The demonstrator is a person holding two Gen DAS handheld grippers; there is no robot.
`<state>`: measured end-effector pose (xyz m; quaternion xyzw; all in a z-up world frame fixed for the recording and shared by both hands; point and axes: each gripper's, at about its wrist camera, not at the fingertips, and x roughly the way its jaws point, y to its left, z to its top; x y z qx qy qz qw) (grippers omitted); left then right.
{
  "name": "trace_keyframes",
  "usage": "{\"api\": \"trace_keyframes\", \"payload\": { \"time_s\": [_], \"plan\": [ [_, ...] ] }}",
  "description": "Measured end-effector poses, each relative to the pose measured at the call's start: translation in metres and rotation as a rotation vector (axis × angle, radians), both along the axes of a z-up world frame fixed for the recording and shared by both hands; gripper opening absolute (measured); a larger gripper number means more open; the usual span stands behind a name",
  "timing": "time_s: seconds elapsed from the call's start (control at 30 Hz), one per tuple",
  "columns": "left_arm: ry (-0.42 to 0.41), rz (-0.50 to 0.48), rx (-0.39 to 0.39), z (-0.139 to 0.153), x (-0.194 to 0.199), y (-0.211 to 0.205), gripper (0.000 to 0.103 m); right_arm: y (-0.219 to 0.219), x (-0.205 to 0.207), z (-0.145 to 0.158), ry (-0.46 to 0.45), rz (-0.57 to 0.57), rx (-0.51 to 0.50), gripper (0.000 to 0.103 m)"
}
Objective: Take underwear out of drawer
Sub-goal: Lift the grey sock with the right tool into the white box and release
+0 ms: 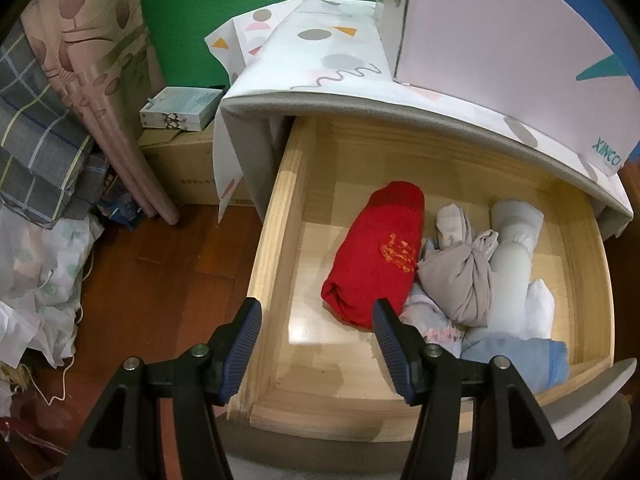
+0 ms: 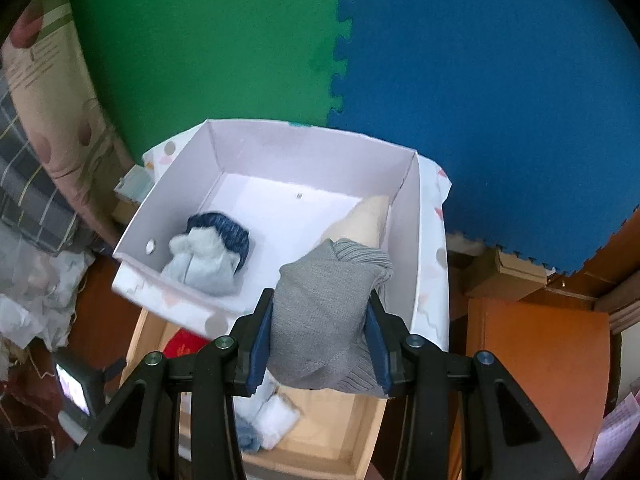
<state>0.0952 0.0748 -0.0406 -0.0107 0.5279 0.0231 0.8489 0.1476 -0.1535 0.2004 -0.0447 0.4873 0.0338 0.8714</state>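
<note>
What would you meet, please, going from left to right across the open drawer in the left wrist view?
Drawer's left wall → bare drawer floor → red rolled garment → beige knotted bundle → pale grey roll → drawer's right wall.

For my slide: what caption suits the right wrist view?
Right gripper carries a grey knit bundle above the white box.

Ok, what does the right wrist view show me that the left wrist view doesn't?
Only the right wrist: the right gripper shut on a grey knit roll, and inside the white box a grey-and-navy bundle and a beige piece.
Only the left wrist: the empty left gripper over the drawer's taupe bundle.
Both: the drawer and red roll.
</note>
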Motion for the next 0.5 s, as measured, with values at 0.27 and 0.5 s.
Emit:
{"api": "trace_keyframes", "payload": {
  "time_s": [0.27, 0.5],
  "plan": [
    [-0.002, -0.002, 0.003, 0.000, 0.000, 0.000, 0.059, 0.005, 0.041, -0.011, 0.006, -0.024, -0.008, 0.039],
    [0.000, -0.005, 0.001, -0.001, 0.000, 0.000, 0.059, 0.010, 0.062, -0.042, 0.064, -0.042, -0.008, 0.040]
  ]
}}
